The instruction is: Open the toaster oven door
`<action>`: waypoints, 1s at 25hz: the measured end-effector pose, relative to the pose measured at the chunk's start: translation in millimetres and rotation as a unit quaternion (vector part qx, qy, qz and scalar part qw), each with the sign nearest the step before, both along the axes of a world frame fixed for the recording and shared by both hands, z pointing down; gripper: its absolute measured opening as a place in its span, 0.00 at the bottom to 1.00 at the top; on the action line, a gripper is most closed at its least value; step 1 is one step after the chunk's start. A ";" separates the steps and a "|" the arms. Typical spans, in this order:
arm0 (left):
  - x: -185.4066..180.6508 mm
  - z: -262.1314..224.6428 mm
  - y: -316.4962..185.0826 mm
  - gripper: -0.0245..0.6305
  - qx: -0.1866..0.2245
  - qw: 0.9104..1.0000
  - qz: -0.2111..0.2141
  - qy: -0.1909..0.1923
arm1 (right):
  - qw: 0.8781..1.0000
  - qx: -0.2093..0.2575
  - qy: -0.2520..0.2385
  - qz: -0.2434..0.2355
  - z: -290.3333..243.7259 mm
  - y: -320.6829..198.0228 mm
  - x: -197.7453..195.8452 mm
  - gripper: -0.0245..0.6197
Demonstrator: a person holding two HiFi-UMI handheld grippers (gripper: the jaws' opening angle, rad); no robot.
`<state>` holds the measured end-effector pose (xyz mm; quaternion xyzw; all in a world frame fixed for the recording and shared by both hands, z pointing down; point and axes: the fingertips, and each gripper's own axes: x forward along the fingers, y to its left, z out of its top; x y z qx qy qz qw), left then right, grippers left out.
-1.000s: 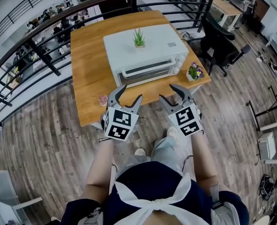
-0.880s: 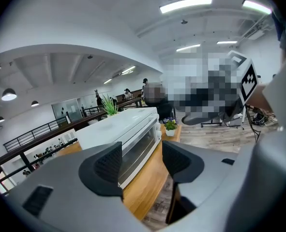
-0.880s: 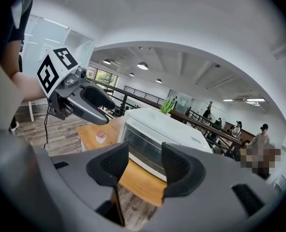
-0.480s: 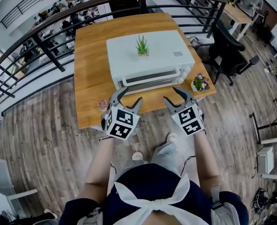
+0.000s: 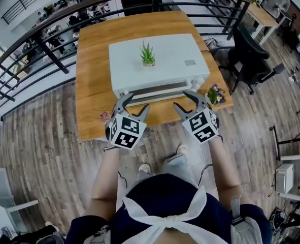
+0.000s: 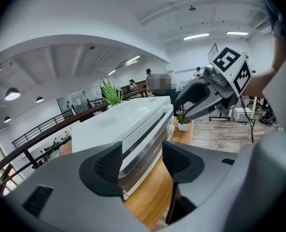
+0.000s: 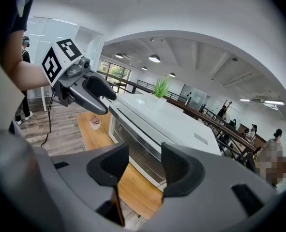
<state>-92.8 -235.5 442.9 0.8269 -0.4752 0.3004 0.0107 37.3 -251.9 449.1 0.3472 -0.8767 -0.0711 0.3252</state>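
Wooden surface [image 5: 91, 55] carries the white toaster oven [image 5: 165, 55], its door shut and facing near. Left tool [image 5: 137, 101] and right tool [image 5: 180, 99] hover just before it, both open wide and empty.

In the head view we find the table [image 5: 91, 85] in the upper middle of the frame, with the toaster oven [image 5: 165, 60] on it, towards its right side. A potted plant [image 5: 147, 54] stands on the oven's top. One flower pot [image 5: 214, 93] sits at the table's lower right corner, beside the oven; we see another small pot [image 5: 105, 117] at the lower left edge. The left gripper [image 5: 134, 103] and right gripper [image 5: 184, 100] lie side by side just below the oven's front. A railing [image 5: 38, 39] curves above the table, and an office chair [image 5: 251, 55] stands at the upper right.
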 end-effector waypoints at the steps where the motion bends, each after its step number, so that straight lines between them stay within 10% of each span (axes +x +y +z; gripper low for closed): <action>1: -0.7 2.9 -2.1 0.44 -0.004 1.000 -0.003 -0.003 | 1.000 -0.001 0.003 -0.005 1.8 -3.9 0.1 0.37; 25: -7.6 32.5 -29.8 0.37 -0.028 0.996 -0.011 -0.087 | 0.997 -0.003 0.069 -0.039 26.3 -42.5 1.3 0.33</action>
